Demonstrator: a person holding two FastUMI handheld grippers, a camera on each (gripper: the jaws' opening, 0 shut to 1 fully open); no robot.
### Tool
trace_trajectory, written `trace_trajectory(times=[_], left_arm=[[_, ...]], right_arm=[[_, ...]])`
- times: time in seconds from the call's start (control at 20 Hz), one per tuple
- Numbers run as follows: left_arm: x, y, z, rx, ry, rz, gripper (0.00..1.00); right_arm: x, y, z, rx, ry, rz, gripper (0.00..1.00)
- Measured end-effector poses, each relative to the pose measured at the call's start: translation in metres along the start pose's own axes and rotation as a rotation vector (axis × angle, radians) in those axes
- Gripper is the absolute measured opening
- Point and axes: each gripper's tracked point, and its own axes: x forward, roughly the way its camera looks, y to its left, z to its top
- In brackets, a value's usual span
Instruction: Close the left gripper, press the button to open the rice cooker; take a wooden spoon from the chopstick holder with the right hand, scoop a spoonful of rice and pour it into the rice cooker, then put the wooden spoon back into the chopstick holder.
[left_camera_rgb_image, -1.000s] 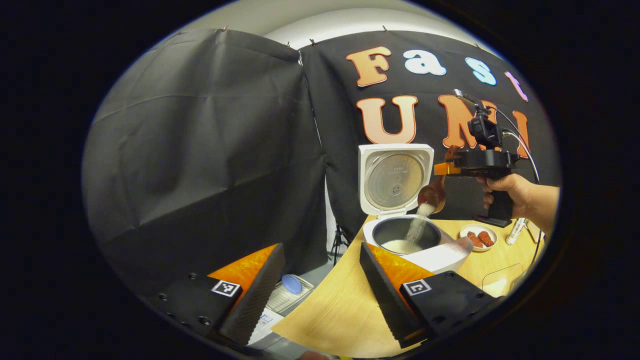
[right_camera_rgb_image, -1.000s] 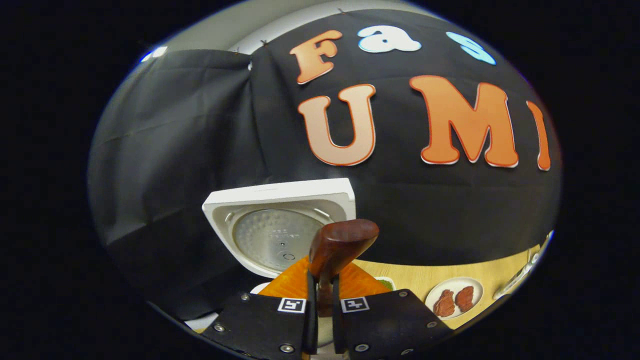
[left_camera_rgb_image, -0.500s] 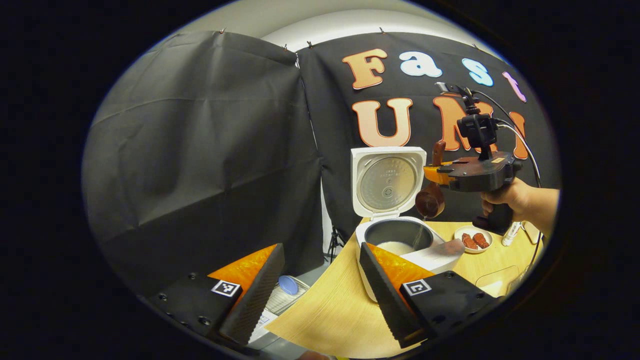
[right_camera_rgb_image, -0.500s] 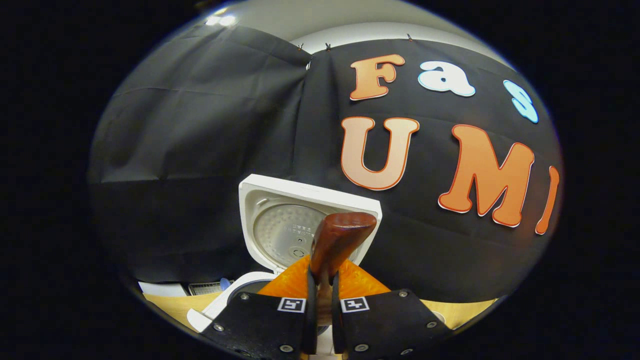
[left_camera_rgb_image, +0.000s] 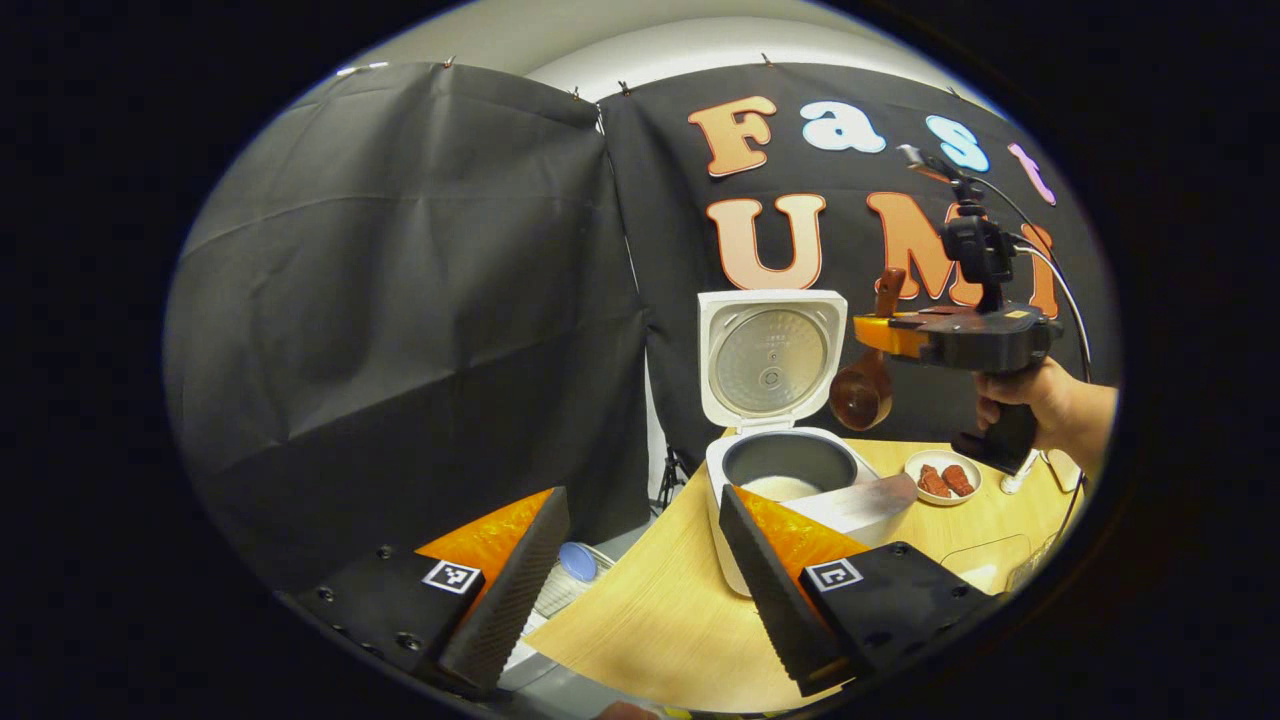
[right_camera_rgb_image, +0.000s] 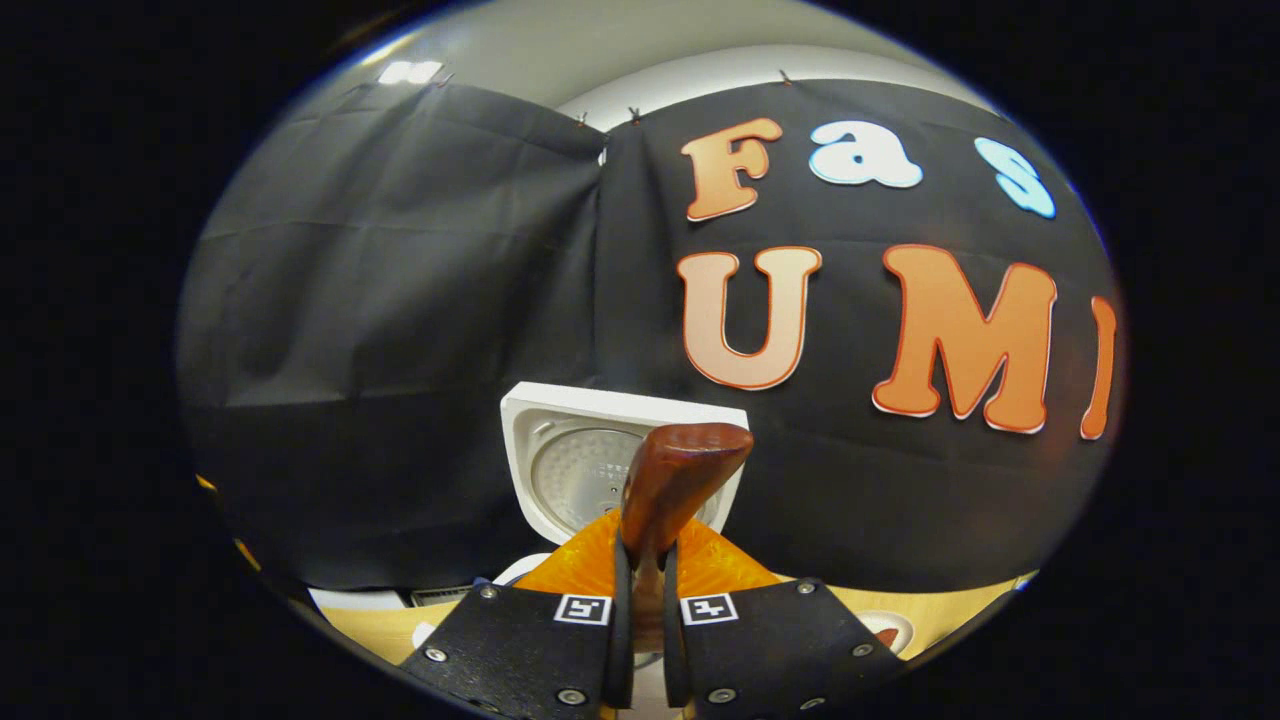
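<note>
The white rice cooker (left_camera_rgb_image: 745, 478) stands on the wooden table (left_camera_rgb_image: 680, 620) with its lid (left_camera_rgb_image: 770, 355) up; rice lies in the bottom of its dark pot (left_camera_rgb_image: 785, 470). To the right of the lid, a hand holds my right gripper (left_camera_rgb_image: 872, 335), shut on the handle of a brown wooden spoon (left_camera_rgb_image: 863, 392) whose bowl hangs down above the cooker's right rim. In the right gripper view the spoon's handle end (right_camera_rgb_image: 680, 480) sticks up between the shut fingers, the right gripper (right_camera_rgb_image: 640, 590) facing the lid (right_camera_rgb_image: 580, 470). My left gripper (left_camera_rgb_image: 640, 560) is open near the table's left edge, holding nothing.
A small white dish with red-brown pieces (left_camera_rgb_image: 942, 477) sits right of the cooker, with a white tube (left_camera_rgb_image: 1020, 470) beyond it. A clear container (left_camera_rgb_image: 990, 565) is at the table's right front. Off the table's left edge, lower down, lies a rack with a blue lid (left_camera_rgb_image: 575, 565).
The rice stream from the spoon has stopped. The right gripper has lifted the spoon up and to the right of the pot. The left gripper stays open.
</note>
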Motion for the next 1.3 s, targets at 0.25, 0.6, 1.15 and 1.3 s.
trace_trajectory(times=[0.25, 0.6, 1.15, 1.3], left_arm=[[-0.007, -0.04, 0.008, 0.025, -0.017, -0.057, 1.0], [-0.011, -0.116, 0.008, 0.023, 0.017, -0.19, 1.0], [-0.022, -0.181, 0.026, 0.059, -0.016, -0.277, 1.0], [-0.025, -0.19, 0.029, 0.061, -0.022, -0.282, 1.0]], right_arm=[[-0.059, -0.062, 0.007, 0.069, 0.002, -0.081, 0.11], [-0.149, -0.14, -0.038, 0.096, 0.07, -0.233, 0.11], [-0.305, -0.246, -0.11, 0.206, 0.189, -0.509, 0.11], [-0.335, -0.265, -0.129, 0.264, 0.2, -0.578, 0.11]])
